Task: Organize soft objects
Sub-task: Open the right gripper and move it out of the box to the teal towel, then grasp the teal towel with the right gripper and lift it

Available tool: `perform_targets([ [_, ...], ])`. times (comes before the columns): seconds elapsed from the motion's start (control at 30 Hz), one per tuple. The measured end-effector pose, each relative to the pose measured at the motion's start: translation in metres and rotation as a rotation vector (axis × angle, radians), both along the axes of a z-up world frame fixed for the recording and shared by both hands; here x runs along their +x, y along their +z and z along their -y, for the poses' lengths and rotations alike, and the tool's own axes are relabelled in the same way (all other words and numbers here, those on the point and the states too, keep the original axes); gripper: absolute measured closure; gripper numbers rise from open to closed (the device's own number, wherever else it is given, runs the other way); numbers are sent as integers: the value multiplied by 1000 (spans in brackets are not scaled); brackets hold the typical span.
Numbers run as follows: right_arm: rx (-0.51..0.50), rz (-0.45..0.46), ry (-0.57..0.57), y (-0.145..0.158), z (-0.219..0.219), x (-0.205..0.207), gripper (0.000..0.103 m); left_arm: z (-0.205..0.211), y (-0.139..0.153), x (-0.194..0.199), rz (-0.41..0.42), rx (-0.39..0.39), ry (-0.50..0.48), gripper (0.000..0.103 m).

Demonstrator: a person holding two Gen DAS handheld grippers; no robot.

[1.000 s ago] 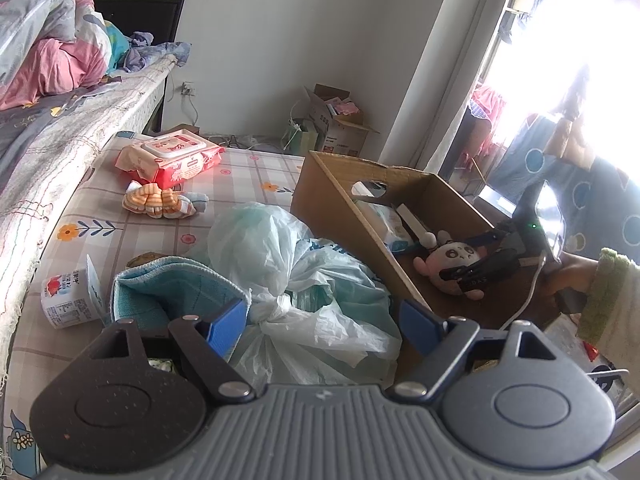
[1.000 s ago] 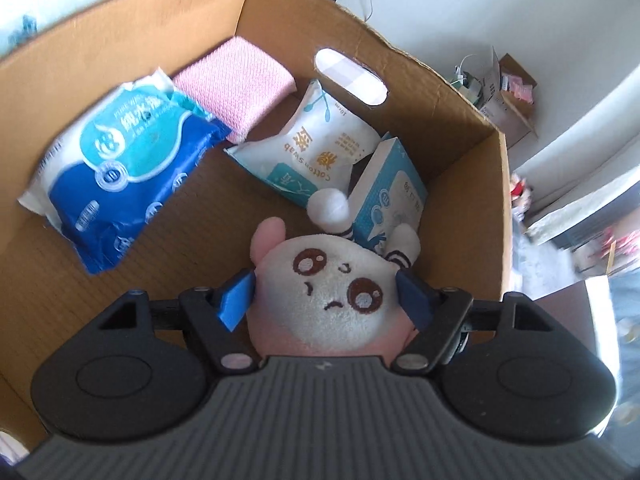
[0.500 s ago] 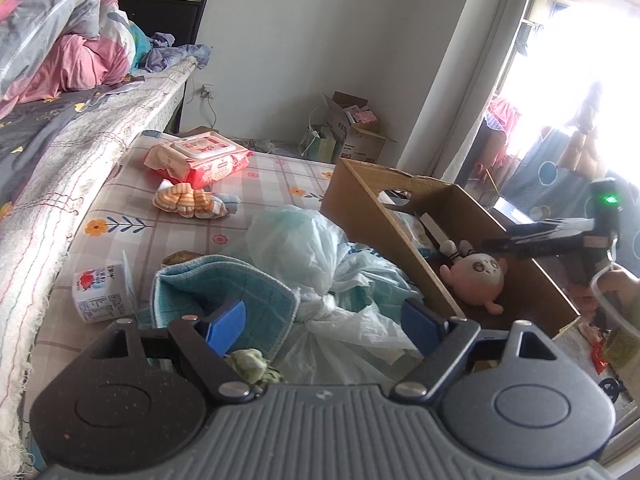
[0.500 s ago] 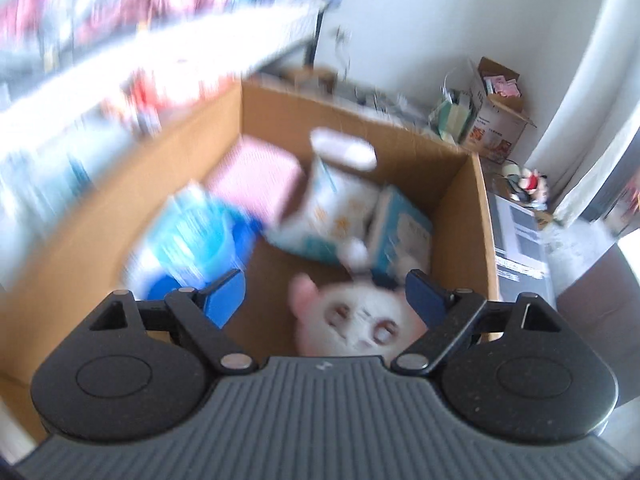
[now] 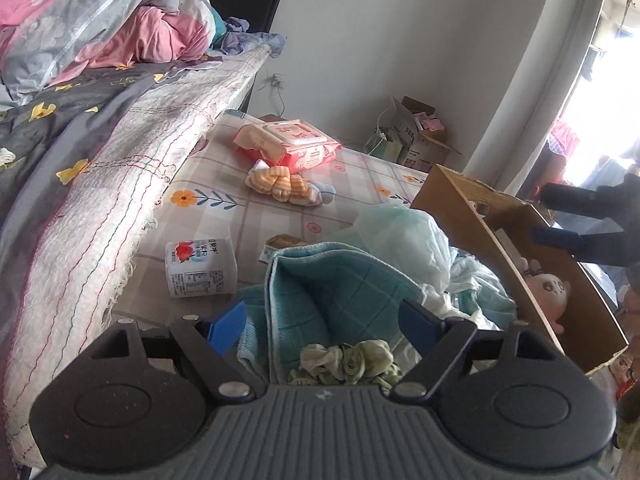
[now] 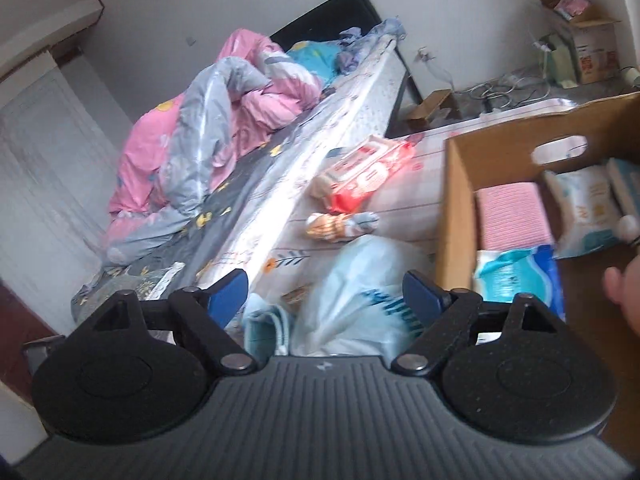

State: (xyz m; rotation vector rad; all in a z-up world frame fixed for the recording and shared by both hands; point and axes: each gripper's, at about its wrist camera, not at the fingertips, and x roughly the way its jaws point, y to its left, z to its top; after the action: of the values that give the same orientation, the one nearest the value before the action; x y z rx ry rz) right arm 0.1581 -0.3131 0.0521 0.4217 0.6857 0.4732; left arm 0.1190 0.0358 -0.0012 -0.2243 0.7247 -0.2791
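Left tool [image 5: 322, 318], jaws apart and closing on nothing, points at the teal cloth [image 5: 336, 284] directly ahead near the mattress's near edge, cardboard box [image 5: 480, 236] to its right; right tool [image 6: 326, 294], likewise empty and narrowing, is farther off.

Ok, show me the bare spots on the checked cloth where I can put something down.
Bare checked cloth lies between the bed's quilted edge, the striped orange socks and the white strawberry yogurt cup. Another patch runs from the red wet-wipes pack to the brown cardboard box. Nearer, the teal cloth and pale plastic bags crowd everything.
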Motion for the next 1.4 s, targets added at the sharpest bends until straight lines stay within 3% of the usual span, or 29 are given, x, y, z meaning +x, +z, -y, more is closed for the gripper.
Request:
perform_targets([
  [0.2,-87,-23,170,-9,-103,21,20,-12,-18,7,-27,10,25,31],
  [0.33,-119,-67,188,-19,-139,43,21,-28,-30,17,-76,-35,42,33],
  [0.57,-180,-175,194,-50,-167,79,20,-40,-52,48,-186,-118,-12,26],
  [0.73,-194,-223,229,-61,-177,77,20,-42,-65,58,-227,-181,-54,35],
  [0.93,-206,-249,298,-63,-193,68,20,-39,-66,55,-199,-263,-114,40],
  [1.3,-251,-346,318,-89,-214,80,20,-24,-58,54,-136,-276,-151,34],
  [1.4,-273,-374,294,-98,-216,86,26,-19,-59,51,-124,-276,-151,34],
])
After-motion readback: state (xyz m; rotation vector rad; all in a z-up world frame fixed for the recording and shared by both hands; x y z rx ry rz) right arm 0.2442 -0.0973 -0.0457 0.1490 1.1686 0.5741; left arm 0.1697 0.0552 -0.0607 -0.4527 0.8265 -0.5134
